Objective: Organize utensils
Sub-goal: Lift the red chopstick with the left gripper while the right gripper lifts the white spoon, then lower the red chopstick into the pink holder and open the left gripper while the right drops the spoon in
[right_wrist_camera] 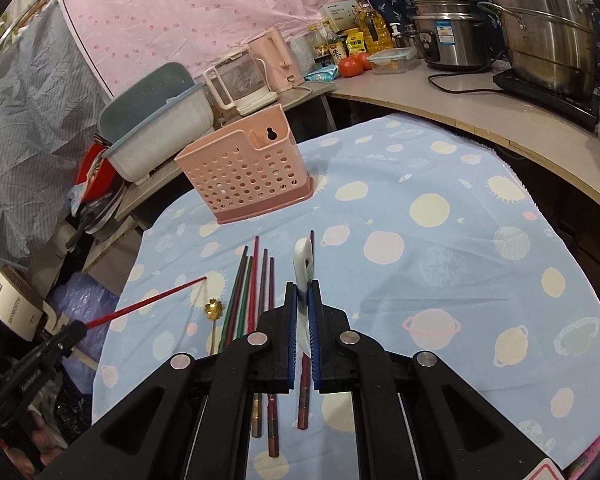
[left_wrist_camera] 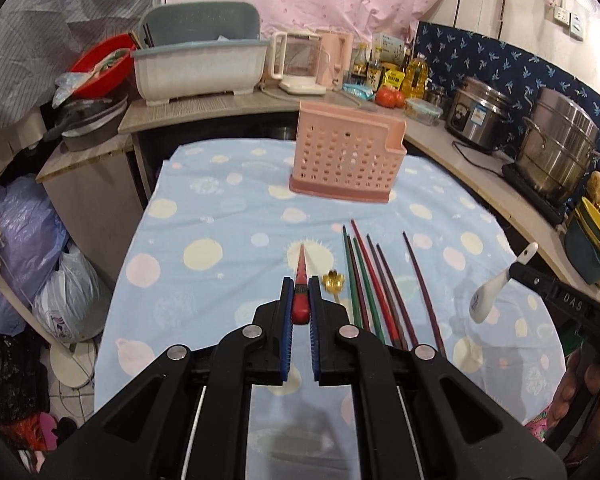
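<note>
Left wrist view: my left gripper (left_wrist_camera: 300, 292) pinches a red chopstick (left_wrist_camera: 301, 280), lifted above the cloth (left_wrist_camera: 220, 208). My right gripper (right_wrist_camera: 302, 292) is clamped on a white spoon (right_wrist_camera: 303, 264). More chopsticks (left_wrist_camera: 374, 280) lie beside; the pink basket (left_wrist_camera: 346, 156) stands beyond.

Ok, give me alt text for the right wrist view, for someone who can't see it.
The right gripper is shut on a white ceramic spoon above a blue planet-print cloth. Loose chopsticks and a gold spoon lie left of it, before an upright pink caddy.
</note>
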Demonstrator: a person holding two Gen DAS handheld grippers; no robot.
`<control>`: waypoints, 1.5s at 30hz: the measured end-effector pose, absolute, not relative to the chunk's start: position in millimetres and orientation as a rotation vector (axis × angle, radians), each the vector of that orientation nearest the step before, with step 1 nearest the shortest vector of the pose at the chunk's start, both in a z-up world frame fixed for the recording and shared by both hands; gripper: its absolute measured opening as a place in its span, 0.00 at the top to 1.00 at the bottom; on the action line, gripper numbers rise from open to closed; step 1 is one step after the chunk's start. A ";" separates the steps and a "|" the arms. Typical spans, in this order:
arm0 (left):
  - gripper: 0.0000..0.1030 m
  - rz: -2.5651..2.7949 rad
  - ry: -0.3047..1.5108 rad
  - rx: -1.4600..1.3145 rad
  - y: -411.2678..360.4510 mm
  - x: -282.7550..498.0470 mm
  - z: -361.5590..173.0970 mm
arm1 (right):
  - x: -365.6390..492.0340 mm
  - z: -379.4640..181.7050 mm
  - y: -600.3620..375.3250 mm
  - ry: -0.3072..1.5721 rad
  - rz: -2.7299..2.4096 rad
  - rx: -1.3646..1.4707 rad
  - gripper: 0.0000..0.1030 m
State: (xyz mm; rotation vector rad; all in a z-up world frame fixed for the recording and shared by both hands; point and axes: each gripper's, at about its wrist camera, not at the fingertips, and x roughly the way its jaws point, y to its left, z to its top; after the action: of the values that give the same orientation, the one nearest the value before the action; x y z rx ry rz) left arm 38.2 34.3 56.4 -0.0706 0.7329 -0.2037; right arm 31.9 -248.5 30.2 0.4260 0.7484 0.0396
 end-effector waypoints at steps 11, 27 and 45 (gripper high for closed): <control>0.93 -0.257 0.652 -0.067 28.1 56.5 98.6 | 42.8 65.2 -238.1 0.694 0.089 0.395 0.93; 0.93 -0.210 0.470 -0.026 20.3 116.6 178.9 | 108.8 95.3 -241.6 0.670 0.154 0.400 0.93; 0.93 -0.193 0.342 -0.061 -1.1 256.1 238.6 | 270.7 109.4 -245.5 0.632 0.183 0.457 0.93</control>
State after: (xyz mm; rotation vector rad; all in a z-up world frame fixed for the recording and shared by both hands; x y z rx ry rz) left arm 256.1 -1.1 238.6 -0.0606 0.3415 -0.1932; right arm 270.7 -245.5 109.4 0.4572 0.6324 0.1832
